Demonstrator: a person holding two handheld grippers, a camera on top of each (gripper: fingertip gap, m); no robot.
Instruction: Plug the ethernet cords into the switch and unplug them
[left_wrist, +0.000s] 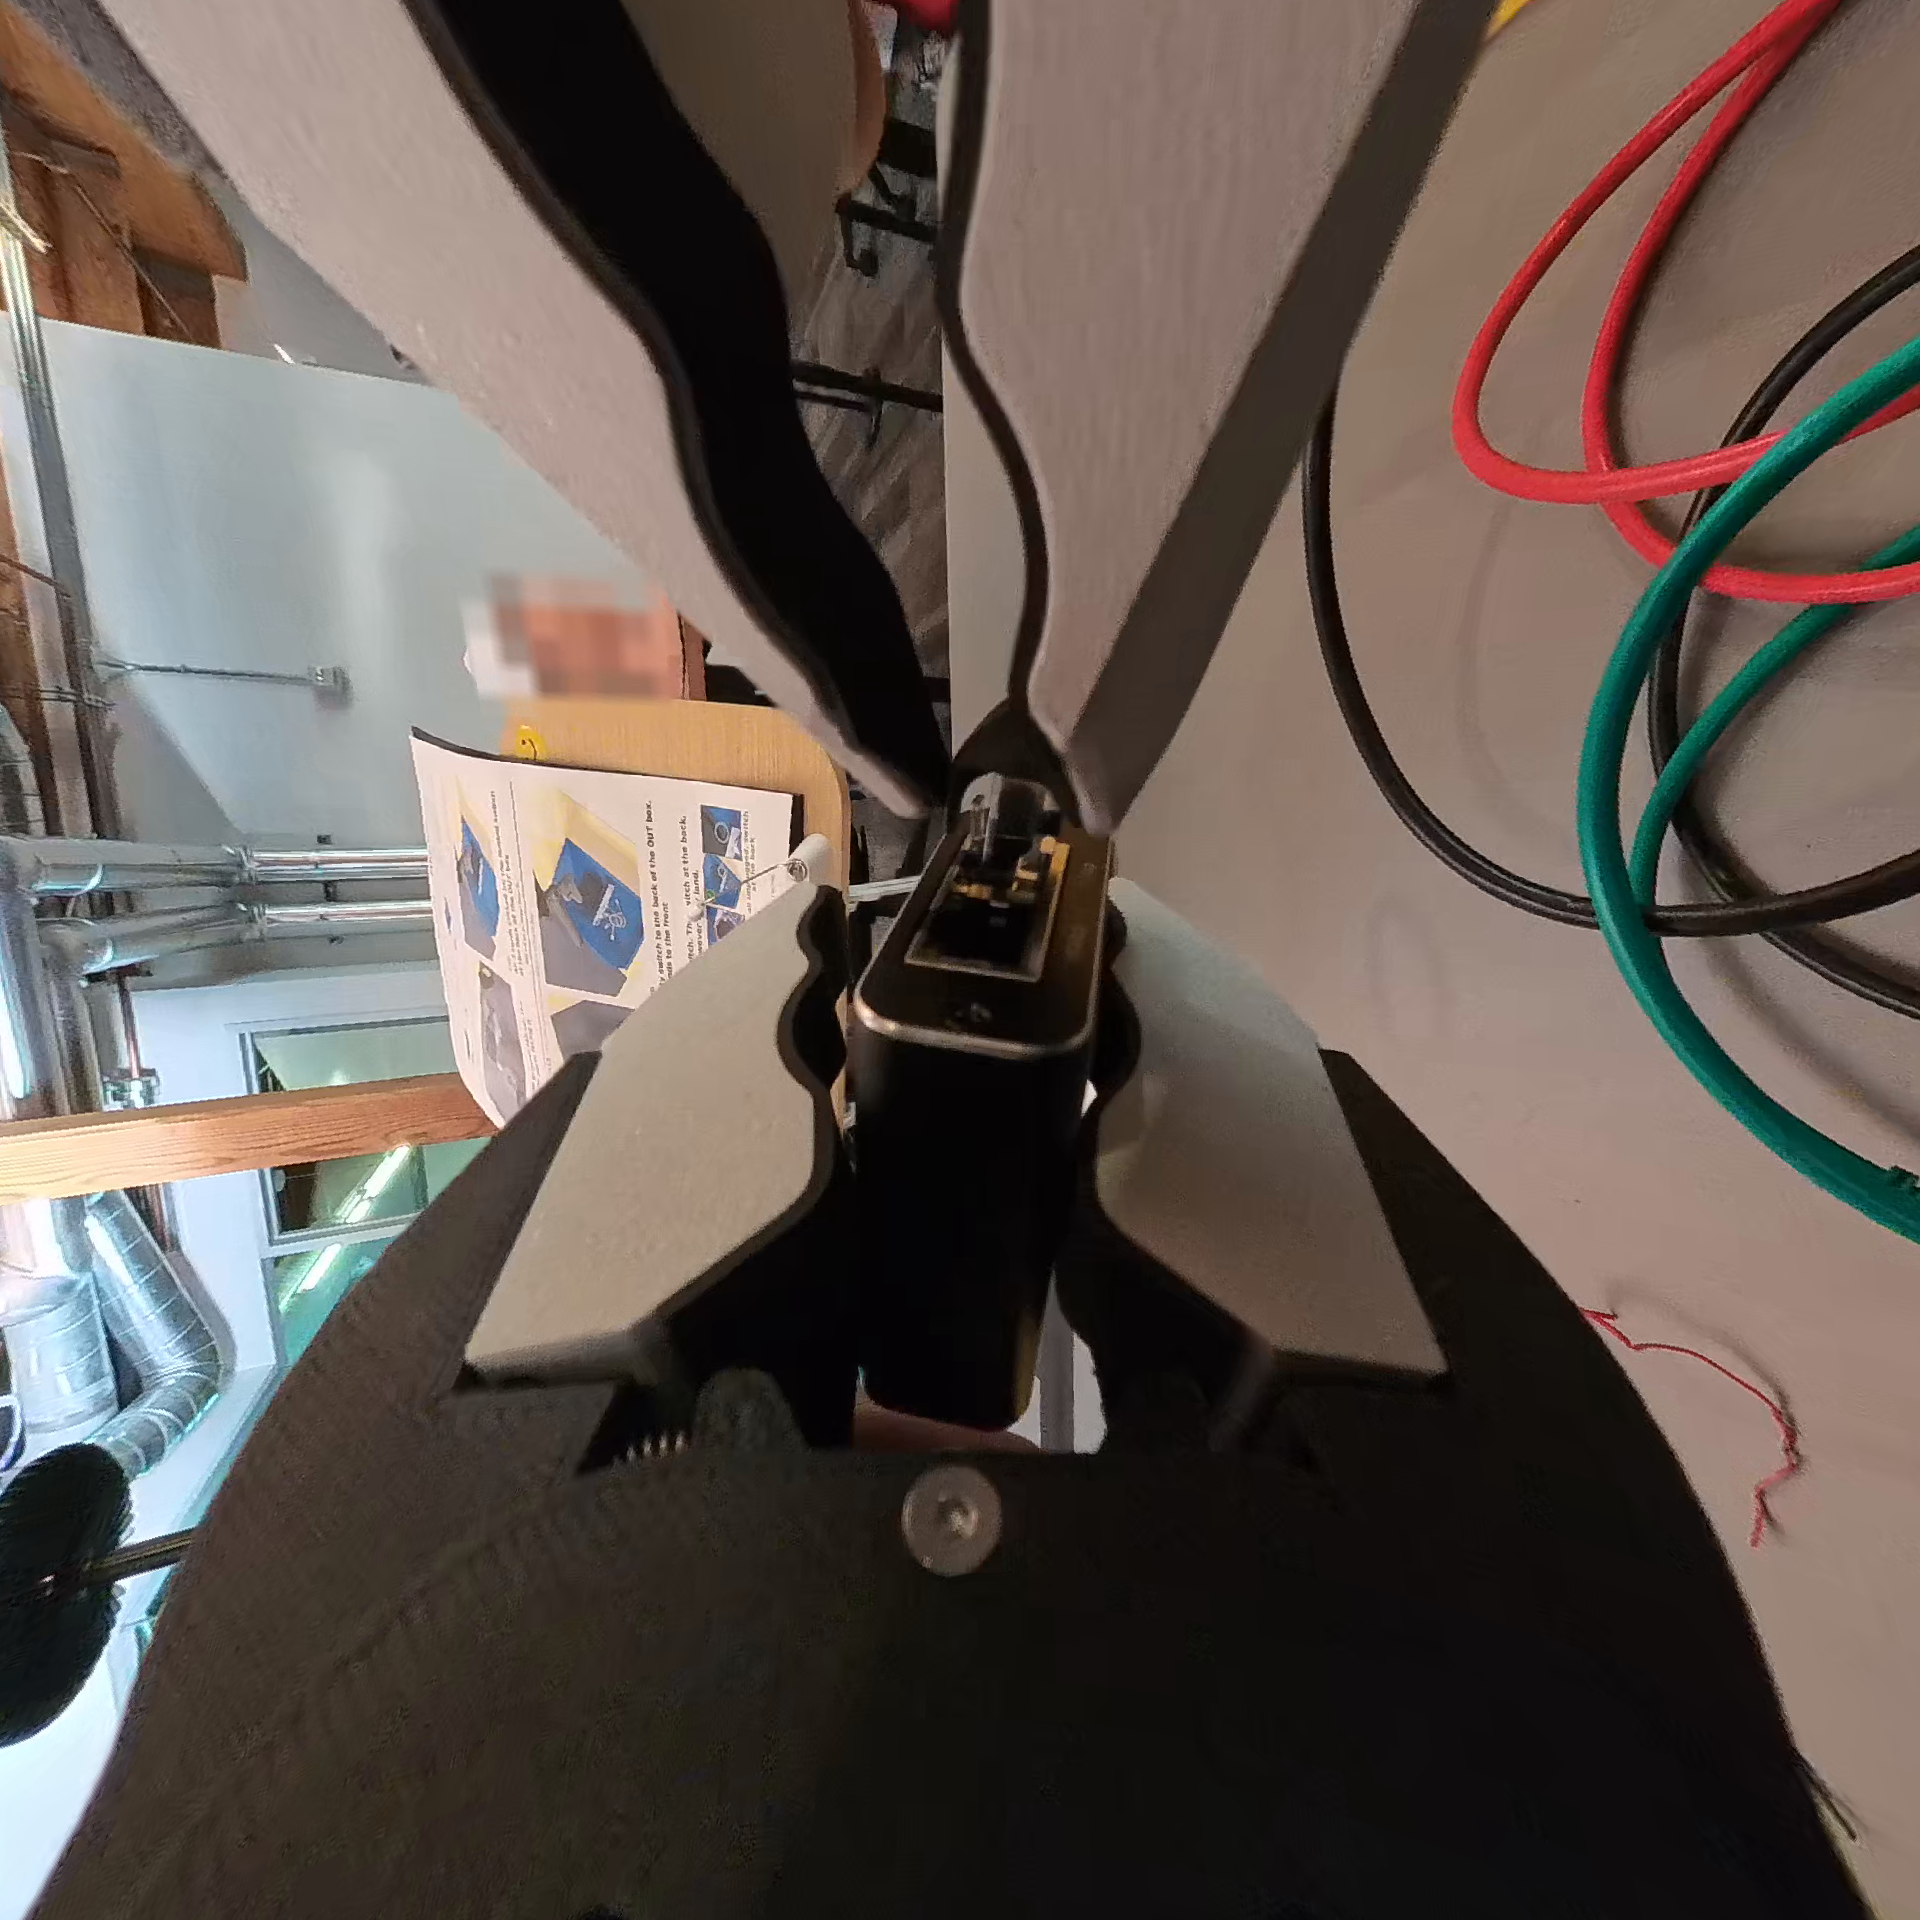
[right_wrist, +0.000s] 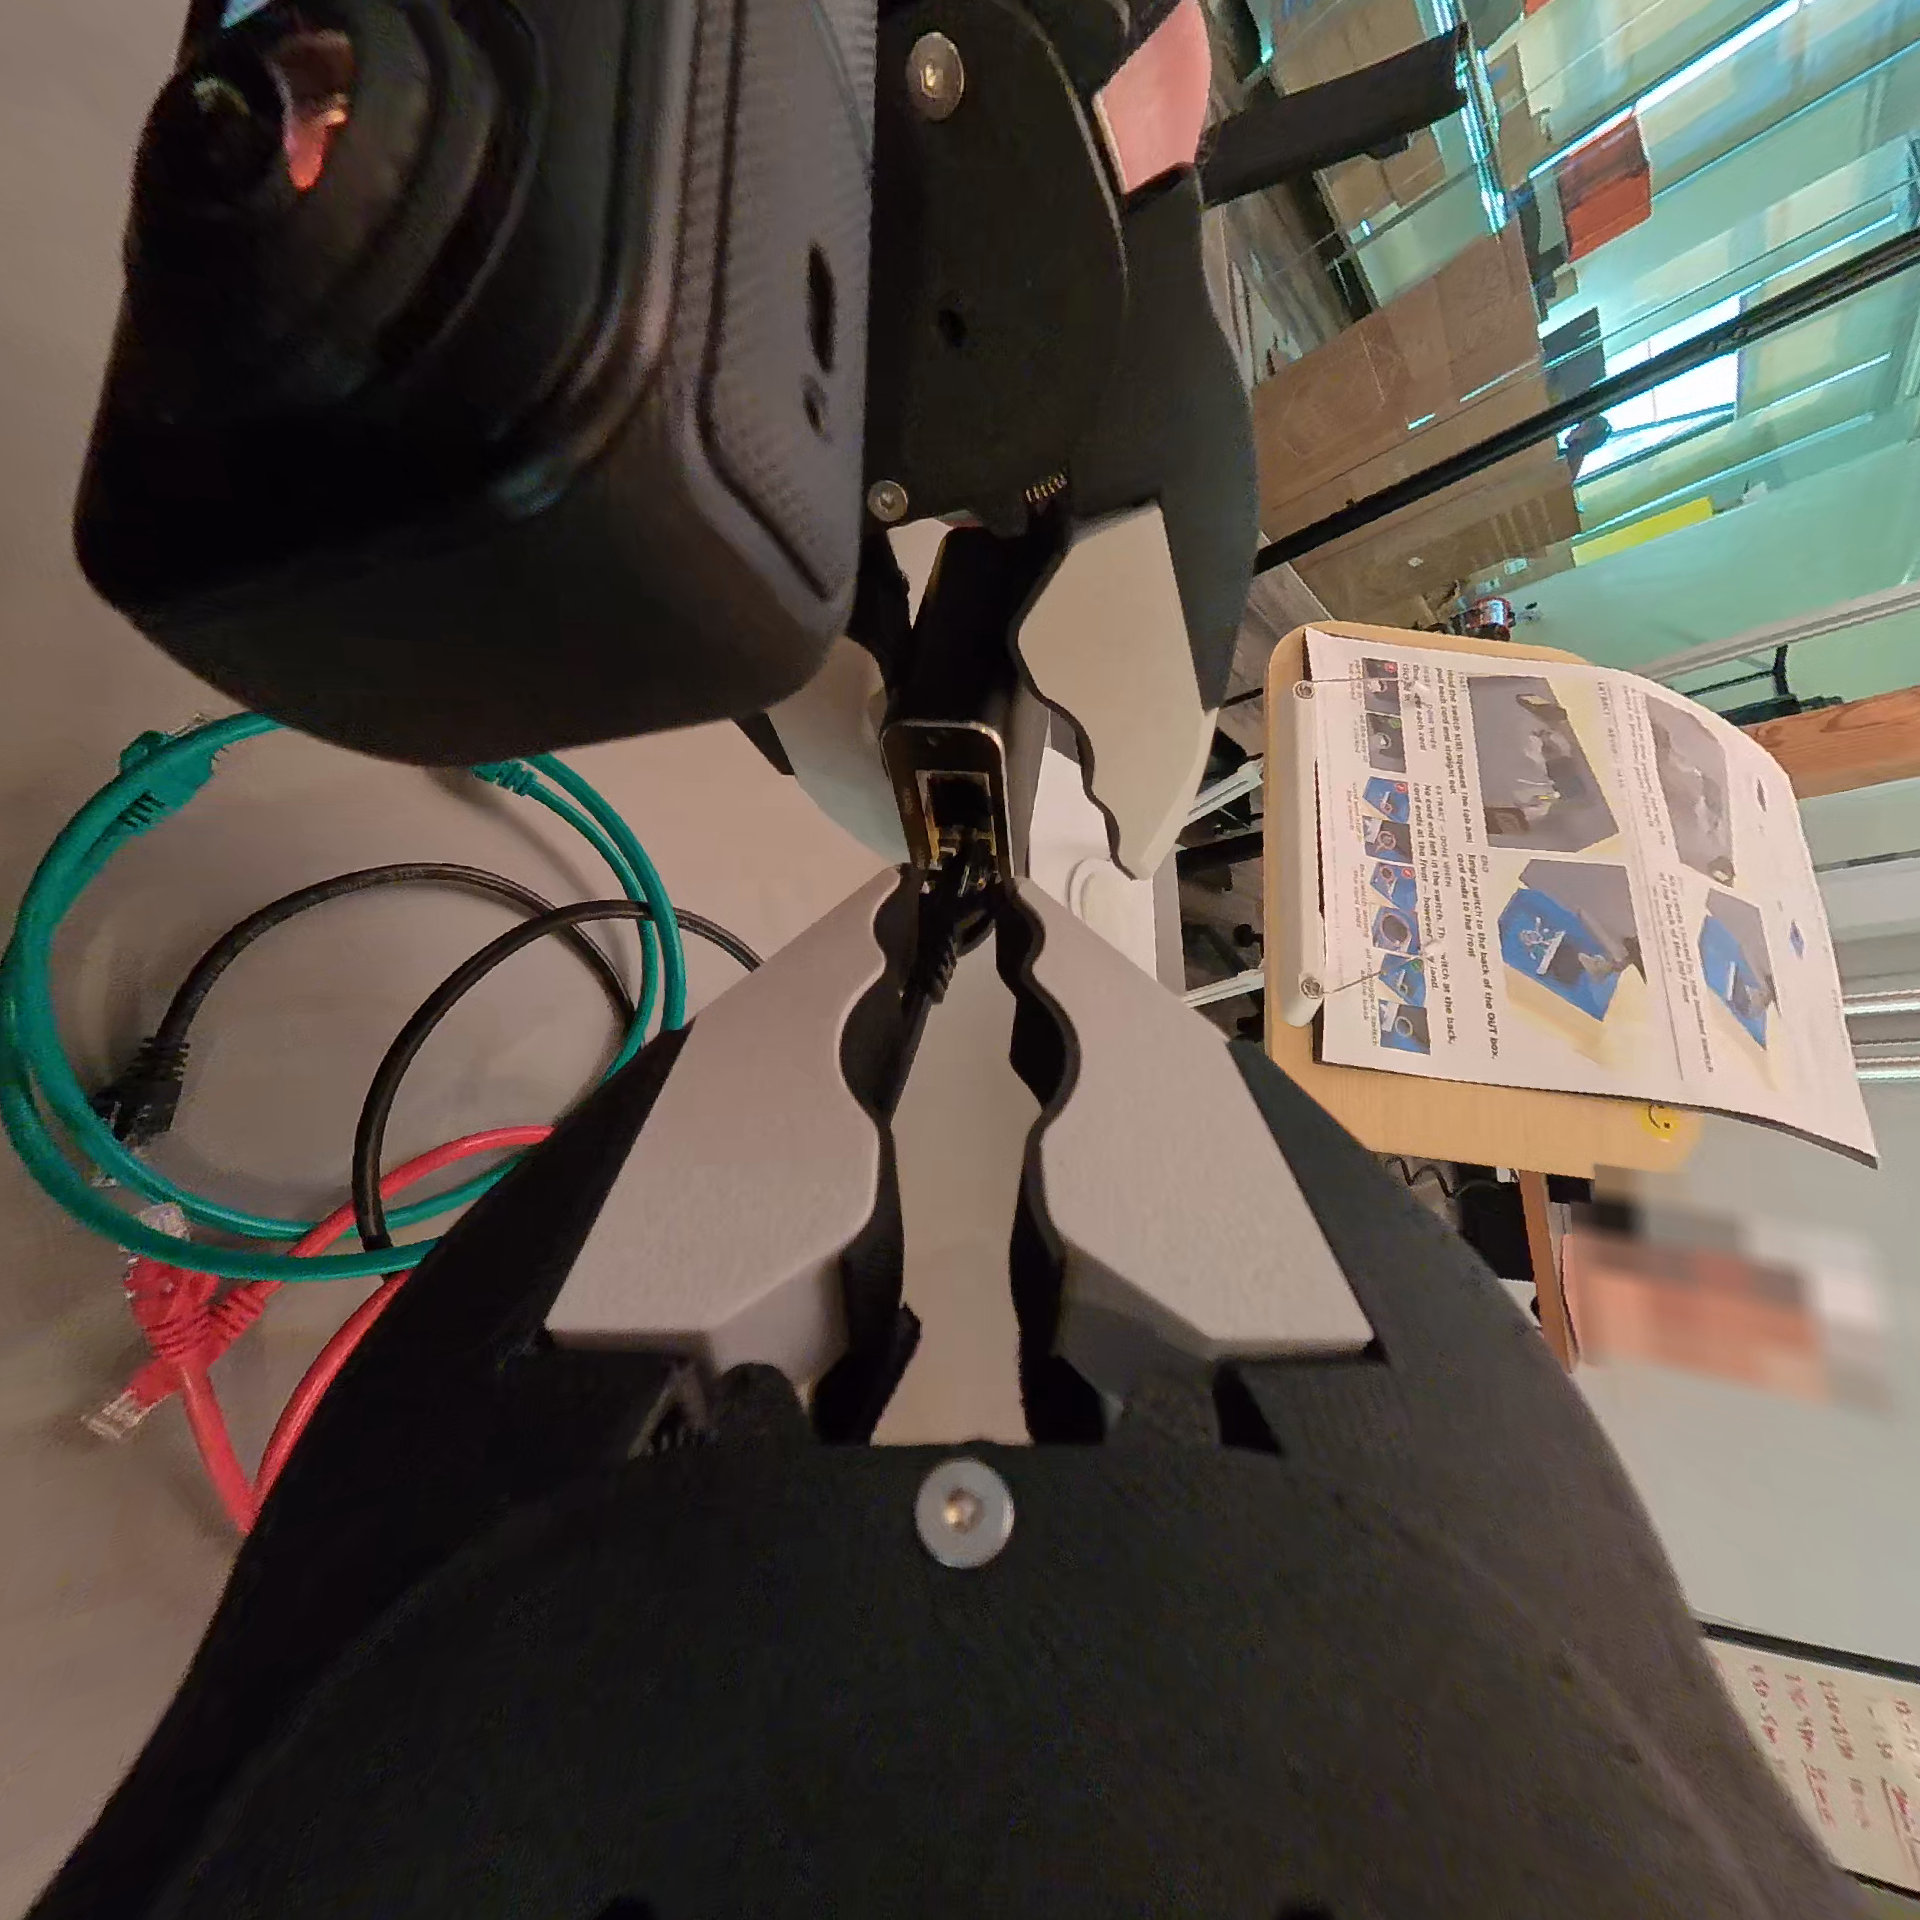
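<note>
The left gripper (left_wrist: 971, 1023) has its jaws clamped on the sides of a small black box-shaped network switch with a metal-rimmed port face (left_wrist: 966, 1122), holding it up off the pale grey surface (left_wrist: 1558, 1091). The switch's long axis runs straight out along the left jaws, so its port face points away from that hand and directly at the right gripper (right_wrist: 951, 909), which comes in head-on from the opposite side.

The right gripper's jaws are closed on the black ethernet cord (right_wrist: 930, 971) just behind its plug (right_wrist: 961, 868). The plug sits at the mouth of one port, in line with the switch's long axis; whether it is fully seated or only partly in I cannot tell. The neighbouring port nearer the left hand looks empty.

As I judge it, the coming move turns on that shared line: any push or pull should run along the plug's axis, with the left hand bracing the switch.

Away on the surface lie the loose cords: a coiled green ethernet cord (right_wrist: 312, 1236), a red ethernet cord (right_wrist: 197, 1382), and the slack of the black one looping between them. Off the surface's edge, a wooden clipboard (right_wrist: 1455, 1127) holds a printed sheet (right_wrist: 1558, 883).
</note>
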